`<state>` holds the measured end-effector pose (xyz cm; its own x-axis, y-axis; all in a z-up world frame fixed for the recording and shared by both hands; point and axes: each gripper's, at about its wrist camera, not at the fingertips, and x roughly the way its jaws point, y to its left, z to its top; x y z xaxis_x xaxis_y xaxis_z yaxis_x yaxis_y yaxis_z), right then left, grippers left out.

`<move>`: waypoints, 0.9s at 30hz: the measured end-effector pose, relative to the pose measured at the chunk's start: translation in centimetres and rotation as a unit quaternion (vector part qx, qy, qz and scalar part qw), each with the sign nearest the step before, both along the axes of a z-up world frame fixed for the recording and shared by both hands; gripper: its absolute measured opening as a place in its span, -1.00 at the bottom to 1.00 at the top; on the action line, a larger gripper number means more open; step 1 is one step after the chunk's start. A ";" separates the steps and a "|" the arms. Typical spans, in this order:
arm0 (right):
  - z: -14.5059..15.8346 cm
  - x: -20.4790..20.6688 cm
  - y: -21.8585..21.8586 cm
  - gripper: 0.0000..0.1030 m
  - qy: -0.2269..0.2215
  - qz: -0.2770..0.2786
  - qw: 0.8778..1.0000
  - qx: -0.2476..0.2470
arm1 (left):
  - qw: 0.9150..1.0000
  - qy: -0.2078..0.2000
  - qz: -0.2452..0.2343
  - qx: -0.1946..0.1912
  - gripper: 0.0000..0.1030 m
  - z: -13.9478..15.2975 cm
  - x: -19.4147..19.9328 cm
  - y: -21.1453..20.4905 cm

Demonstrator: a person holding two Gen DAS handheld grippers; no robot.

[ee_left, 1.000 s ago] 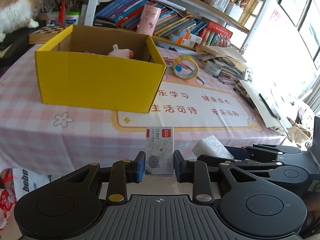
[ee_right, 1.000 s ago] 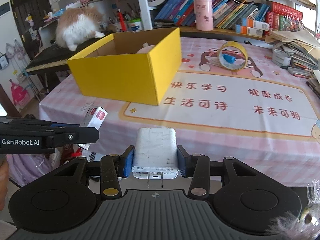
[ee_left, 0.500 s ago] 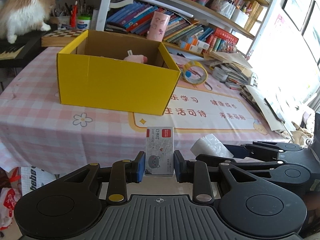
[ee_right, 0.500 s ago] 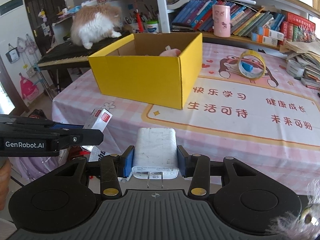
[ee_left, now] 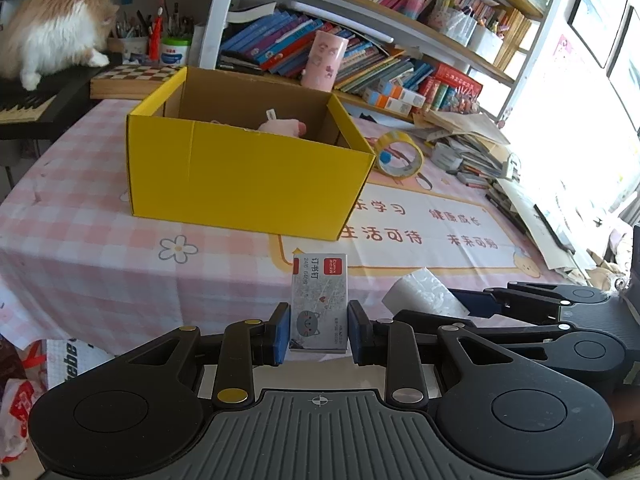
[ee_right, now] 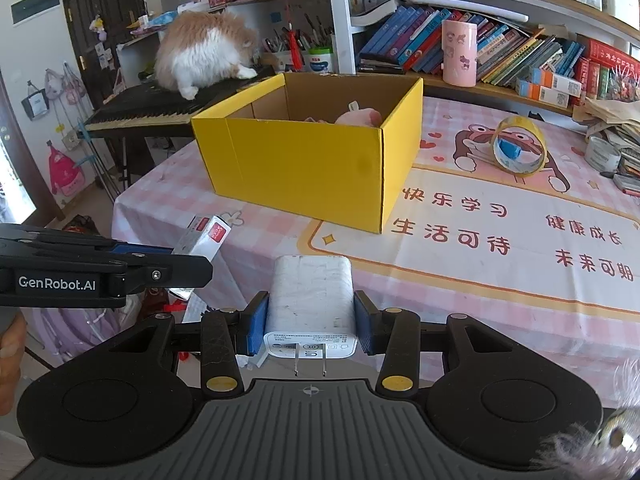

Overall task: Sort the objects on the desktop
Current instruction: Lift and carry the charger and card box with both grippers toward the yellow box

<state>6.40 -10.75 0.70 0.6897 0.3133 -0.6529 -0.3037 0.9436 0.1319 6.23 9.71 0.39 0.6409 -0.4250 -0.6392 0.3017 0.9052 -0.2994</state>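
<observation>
Backing away from the table's near edge, so the yellow box (ee_left: 248, 176) (pink item already inside) now sits farther off, the left gripper (ee_left: 319, 330) clamps the staple box (ee_left: 319, 304) and the right gripper (ee_right: 311, 326) the white charger (ee_right: 310, 300), both undelivered

The yellow box (ee_left: 244, 176) is matt cardboard, raw brown inside. A smooth checked cloth covers the worktop (ee_left: 80, 248). The charger (ee_right: 310, 292) is scuffed white plastic with metal prongs.
</observation>
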 end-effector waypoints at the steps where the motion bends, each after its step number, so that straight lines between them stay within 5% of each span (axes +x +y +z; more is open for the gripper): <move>1: 0.1 0.1 0.1 -0.21 -0.001 0.001 1.000 0.000 | 1.000 0.000 0.000 0.000 -0.45 0.0 0.0 0.0; 27: 1.9 3.9 2.4 -0.21 -0.020 0.044 0.999 -0.001 | 0.999 -0.016 0.036 -0.021 -0.45 0.7 2.6 1.7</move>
<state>10.32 -8.36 2.59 0.6857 0.3720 -0.6257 -0.3904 0.9134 0.1152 8.86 11.42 1.06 0.6908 -0.4036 -0.5999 0.2468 0.9115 -0.3291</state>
